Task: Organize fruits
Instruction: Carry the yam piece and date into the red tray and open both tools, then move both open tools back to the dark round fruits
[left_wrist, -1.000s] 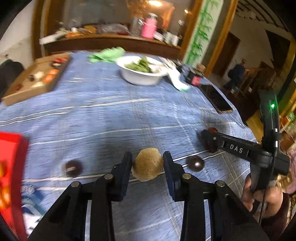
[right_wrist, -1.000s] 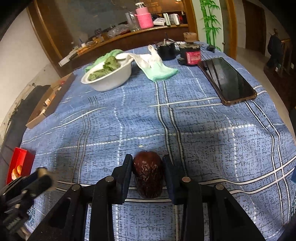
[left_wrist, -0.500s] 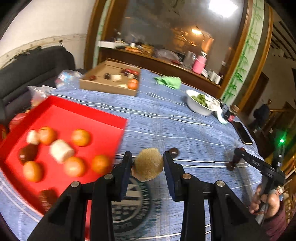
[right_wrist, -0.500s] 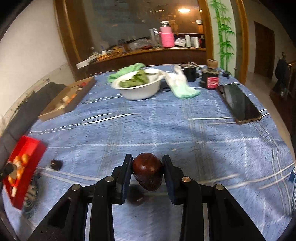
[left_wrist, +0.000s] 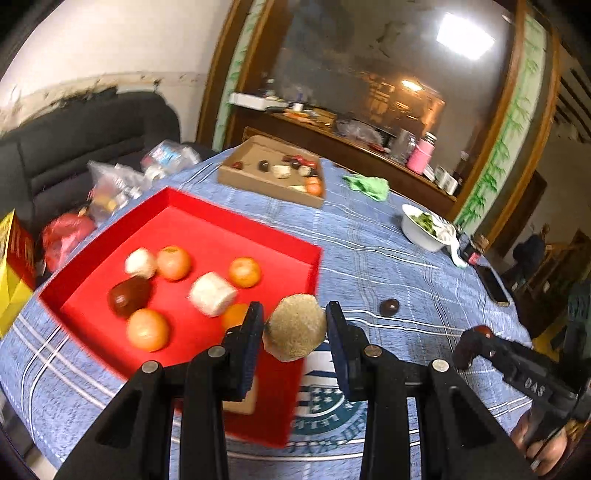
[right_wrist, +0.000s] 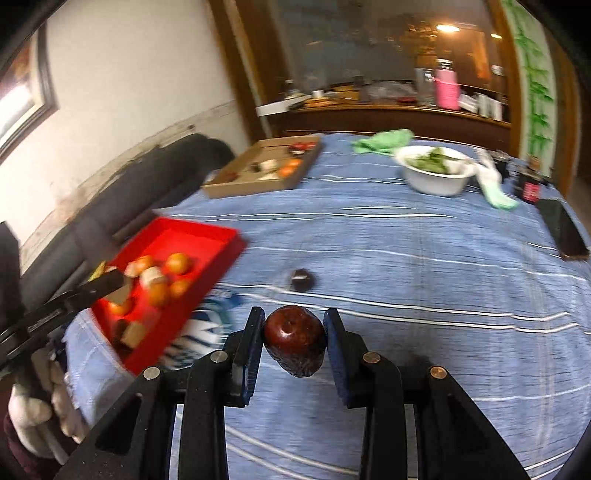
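Blue plaid tablecloth (right_wrist: 406, 258); left tool (left_wrist: 295, 332) grasps brown fruit (left_wrist: 295, 330); right tool (right_wrist: 294, 341) grasps red date (right_wrist: 294, 339)

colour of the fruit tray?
Bright red tray, clearest in the left wrist view.

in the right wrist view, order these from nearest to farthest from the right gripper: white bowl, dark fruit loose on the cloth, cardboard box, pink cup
1. Dark fruit, just ahead of the right gripper, slightly left.
2. White bowl, far right side of the table.
3. Cardboard box, far left; too close to the bowl to rank firmly.
4. Pink cup, on the shelf beyond the table.
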